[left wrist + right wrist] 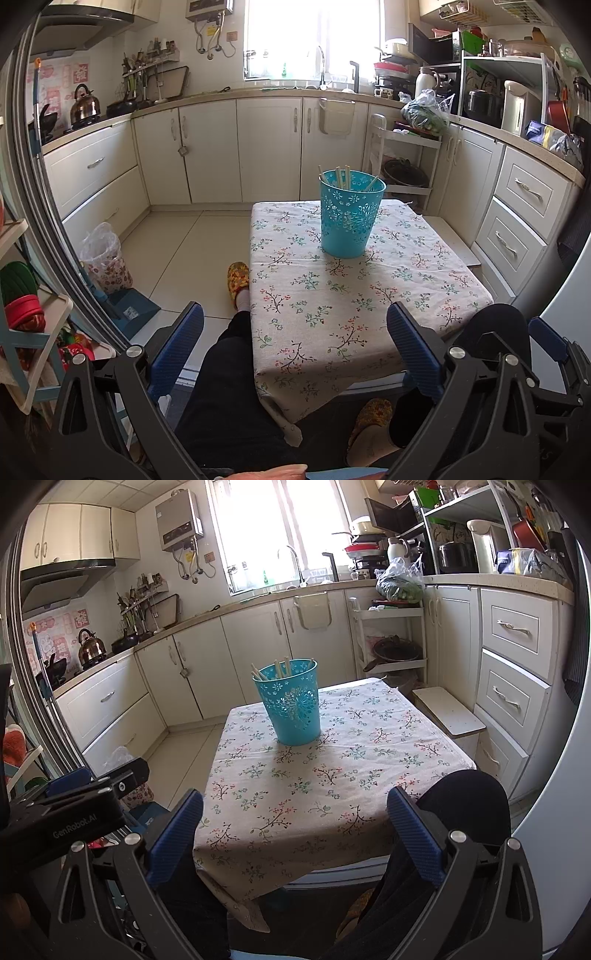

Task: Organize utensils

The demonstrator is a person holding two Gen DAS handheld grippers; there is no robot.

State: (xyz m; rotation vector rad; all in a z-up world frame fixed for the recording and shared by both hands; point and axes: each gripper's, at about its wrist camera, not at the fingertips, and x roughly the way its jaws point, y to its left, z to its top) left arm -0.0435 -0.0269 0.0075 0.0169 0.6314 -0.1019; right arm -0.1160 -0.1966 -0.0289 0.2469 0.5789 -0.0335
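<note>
Currently both tongs are spread wide and pinch nothing: left tongs [295, 350] and right tongs [295, 830] hover at the near edge of the counter [369, 295], which is covered by a floral tablecloth [314, 794]. A blue perforated bucket [351, 218] stands upright toward the counter's far side, well apart from both tongs, with several wooden chopsticks [341, 177] leaning inside it, tips poking above the rim. Person's dark-trousered knees sit below the counter edge.
</note>
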